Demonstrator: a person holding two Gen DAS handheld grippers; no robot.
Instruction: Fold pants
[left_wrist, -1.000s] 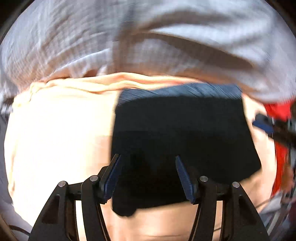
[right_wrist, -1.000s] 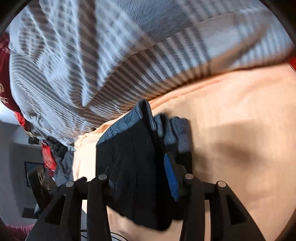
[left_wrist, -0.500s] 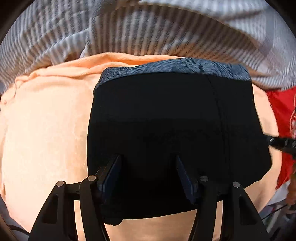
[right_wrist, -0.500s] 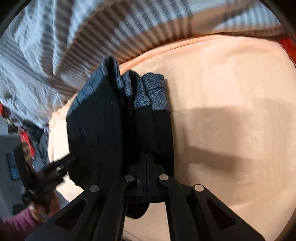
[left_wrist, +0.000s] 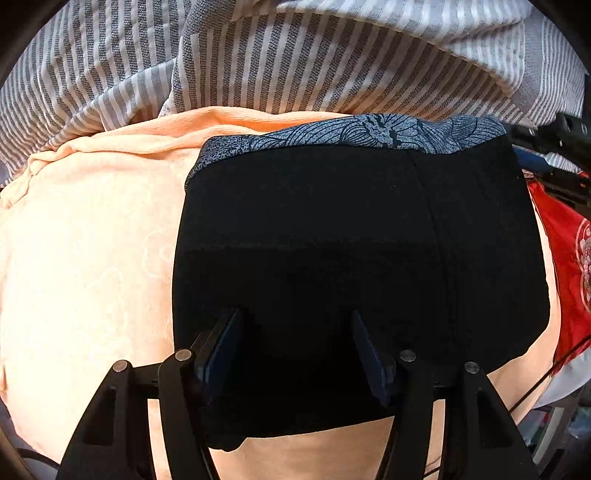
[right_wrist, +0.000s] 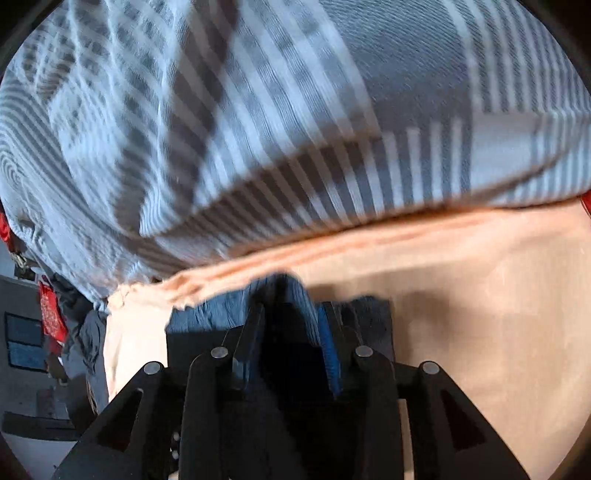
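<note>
Nearest the lens, the left gripper (left_wrist: 295, 332) hung with fingers spread above the black folded pants (left_wrist: 354, 251), which lay on a peach towel (left_wrist: 85, 266). Fingers of the right gripper (right_wrist: 291, 325) stood apart around the patterned waistband (right_wrist: 295, 295). Beyond lay a striped blanket (left_wrist: 295, 62).

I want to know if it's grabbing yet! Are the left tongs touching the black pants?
Cannot tell. In the left wrist view the left tongs are spread open above the folded black pants; dark fingers against dark fabric hide any contact or gap.

Motion blur smears the striped bedding (right_wrist: 295, 129) and pants (right_wrist: 288, 302).
</note>
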